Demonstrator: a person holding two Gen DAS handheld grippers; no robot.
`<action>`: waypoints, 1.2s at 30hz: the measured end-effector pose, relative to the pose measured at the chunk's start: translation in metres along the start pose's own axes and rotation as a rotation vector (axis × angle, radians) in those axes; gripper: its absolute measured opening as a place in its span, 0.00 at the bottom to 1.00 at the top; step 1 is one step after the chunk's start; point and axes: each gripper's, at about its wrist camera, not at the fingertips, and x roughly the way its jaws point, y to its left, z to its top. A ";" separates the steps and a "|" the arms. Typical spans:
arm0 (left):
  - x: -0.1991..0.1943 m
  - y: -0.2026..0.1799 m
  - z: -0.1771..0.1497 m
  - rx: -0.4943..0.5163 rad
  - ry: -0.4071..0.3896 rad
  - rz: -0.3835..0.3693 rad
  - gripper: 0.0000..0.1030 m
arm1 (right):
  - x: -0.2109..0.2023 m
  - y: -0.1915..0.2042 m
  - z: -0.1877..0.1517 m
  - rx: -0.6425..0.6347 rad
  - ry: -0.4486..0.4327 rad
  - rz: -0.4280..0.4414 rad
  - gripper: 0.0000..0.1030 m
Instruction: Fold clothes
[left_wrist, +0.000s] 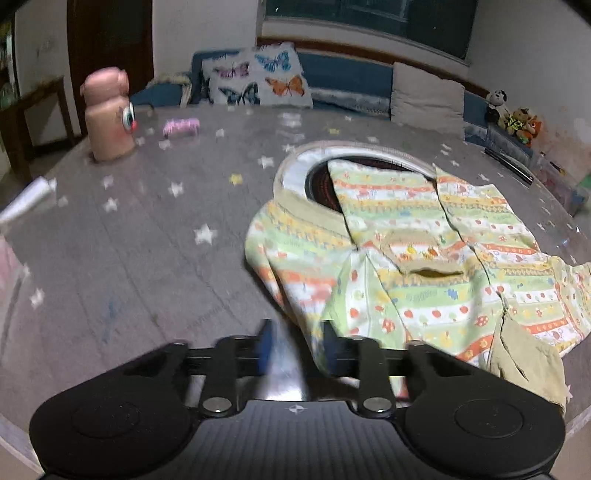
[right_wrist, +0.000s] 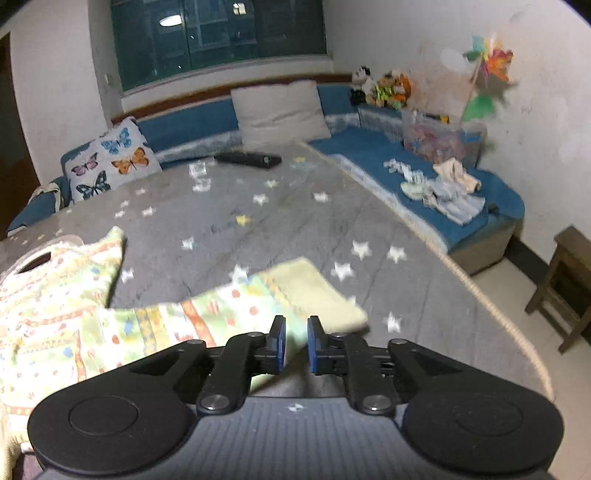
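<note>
clear bin (right_wrist: 441, 138) holds colourful jumble.

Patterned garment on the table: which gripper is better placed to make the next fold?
Probably the right gripper: the garment's sleeve lies between its parted jaws. The left gripper is open at the hem edge, blurred, gripping nothing.

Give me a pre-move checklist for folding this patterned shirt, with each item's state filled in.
1. Left tongs gripping the patterned shirt: not ok, open, hem edge only between the fingers.
2. Right tongs gripping the sleeve: not ok, open, cuff lies between the fingers.
3. Shirt lying flat: not ok, rumpled, one side folded over.
4. Shirt fully on the star tablecloth: not ok, collar end overlaps a round hole.
5. Pink bottle apart from shirt: ok.
</note>
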 end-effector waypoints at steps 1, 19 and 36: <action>-0.003 -0.001 0.003 0.012 -0.016 0.008 0.41 | -0.001 0.003 0.004 -0.007 -0.013 0.008 0.14; 0.112 -0.032 0.112 0.041 0.026 0.011 0.41 | 0.096 0.149 0.052 -0.204 0.065 0.345 0.29; 0.192 -0.056 0.148 0.122 0.056 -0.035 0.18 | 0.180 0.195 0.071 -0.254 0.122 0.359 0.25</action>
